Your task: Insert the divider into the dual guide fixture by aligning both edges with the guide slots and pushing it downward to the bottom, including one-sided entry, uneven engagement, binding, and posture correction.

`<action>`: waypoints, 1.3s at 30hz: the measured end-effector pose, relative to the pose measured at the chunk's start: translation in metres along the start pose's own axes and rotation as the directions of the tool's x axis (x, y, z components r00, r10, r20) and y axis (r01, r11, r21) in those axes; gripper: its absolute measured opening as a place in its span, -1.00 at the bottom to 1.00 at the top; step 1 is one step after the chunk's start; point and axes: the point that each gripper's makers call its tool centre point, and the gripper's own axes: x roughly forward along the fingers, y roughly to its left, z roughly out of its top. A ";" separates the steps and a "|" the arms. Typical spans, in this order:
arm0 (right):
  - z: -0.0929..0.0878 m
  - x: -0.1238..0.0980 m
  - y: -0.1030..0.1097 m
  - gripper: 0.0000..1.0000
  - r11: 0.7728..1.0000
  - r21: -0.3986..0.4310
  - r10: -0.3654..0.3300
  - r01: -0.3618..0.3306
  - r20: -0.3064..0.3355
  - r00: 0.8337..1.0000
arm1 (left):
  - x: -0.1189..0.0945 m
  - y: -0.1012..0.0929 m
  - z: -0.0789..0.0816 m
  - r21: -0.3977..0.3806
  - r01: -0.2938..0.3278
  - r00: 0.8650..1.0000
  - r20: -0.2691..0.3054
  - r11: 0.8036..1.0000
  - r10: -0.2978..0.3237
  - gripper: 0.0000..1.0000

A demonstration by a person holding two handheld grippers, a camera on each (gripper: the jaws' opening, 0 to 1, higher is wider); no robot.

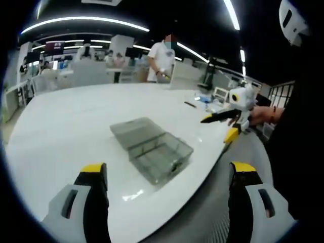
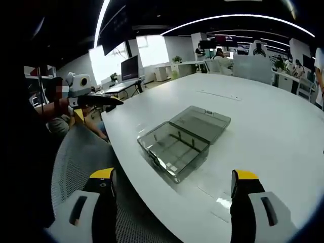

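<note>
Yellow-tipped black jaws of the left gripper stand spread wide apart at the bottom of the left gripper view, holding nothing and touching nothing; one jaw is over the white table, the other over the grey mesh chair back beyond the table's rim. Ahead of them, between the jaws and a little toward the left one, lies the clear smoky box with its lid swung open flat on the far side. Thin upright ribs stand inside the open tray; whether a divider sits among them cannot be told.

In the right gripper view the right gripper is likewise spread wide and empty, its left jaw over the chair mesh, its right jaw over the table top. The same box lies ahead between the jaws, well apart from the fingertips, near the curved table edge, with the lid lying flat beyond it.

Each view catches the other gripper off to the side, held in a hand: at the right of the left gripper view, at the left of the right gripper view, both apart from the box.

Broad bare table spreads beyond and beside the box. A person in white stands at the far side of the table, and small items lie near the rim.
</note>
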 end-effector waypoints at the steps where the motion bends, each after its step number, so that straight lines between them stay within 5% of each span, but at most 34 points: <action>1: -0.001 0.000 0.000 0.86 1.000 0.001 0.001 -0.001 -0.001 1.000 | 0.000 0.000 0.000 0.003 0.000 1.000 -0.003 1.000 0.000 0.98; 39: -0.009 -0.009 -0.005 0.79 0.997 0.046 -0.057 0.058 -0.017 0.998 | 0.018 -0.017 0.017 0.070 0.079 0.996 -0.036 0.994 -0.076 0.98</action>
